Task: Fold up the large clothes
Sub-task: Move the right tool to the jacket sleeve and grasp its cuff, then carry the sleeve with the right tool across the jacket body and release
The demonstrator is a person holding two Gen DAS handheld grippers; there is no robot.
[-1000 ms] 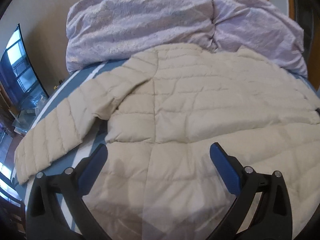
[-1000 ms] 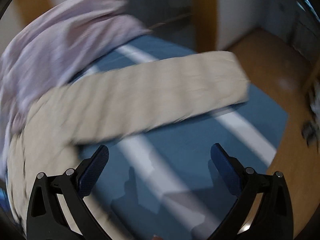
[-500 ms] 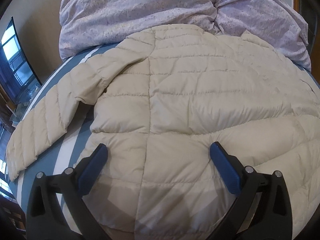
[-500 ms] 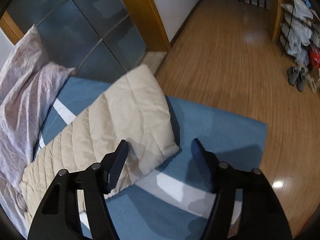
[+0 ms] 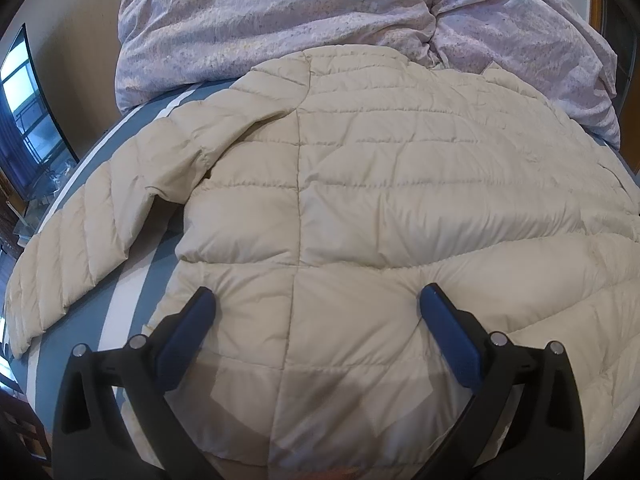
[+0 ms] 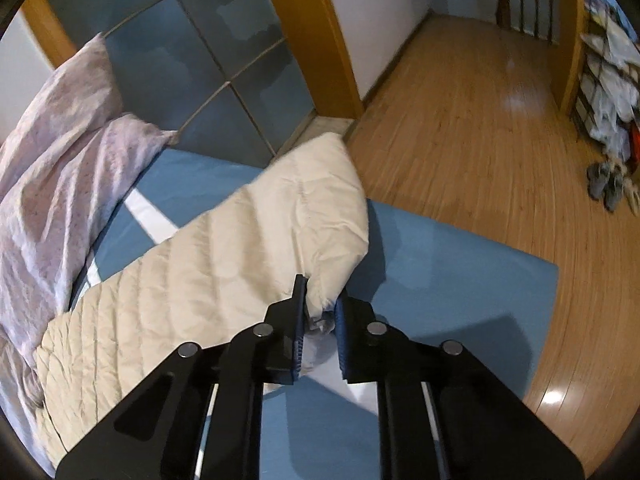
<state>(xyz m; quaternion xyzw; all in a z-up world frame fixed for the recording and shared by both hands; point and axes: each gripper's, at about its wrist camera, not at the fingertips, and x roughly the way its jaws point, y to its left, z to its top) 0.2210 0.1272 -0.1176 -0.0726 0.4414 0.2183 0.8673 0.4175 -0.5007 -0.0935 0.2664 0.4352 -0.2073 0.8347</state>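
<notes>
Right gripper (image 6: 320, 312) now clamped on the cuff of the cream down jacket's (image 5: 380, 200) right sleeve (image 6: 240, 248) near the bed's (image 6: 460, 264) corner, half-open a moment ago, ready to fold inward; left gripper (image 5: 316, 312) spread wide over the hem.

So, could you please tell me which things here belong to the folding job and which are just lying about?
Part of the job:
- cream puffer jacket
- its sleeve, pinched in the right gripper
- left gripper, open over the jacket

Just lying about:
- lilac duvet
- shoes on the wooden floor
</notes>
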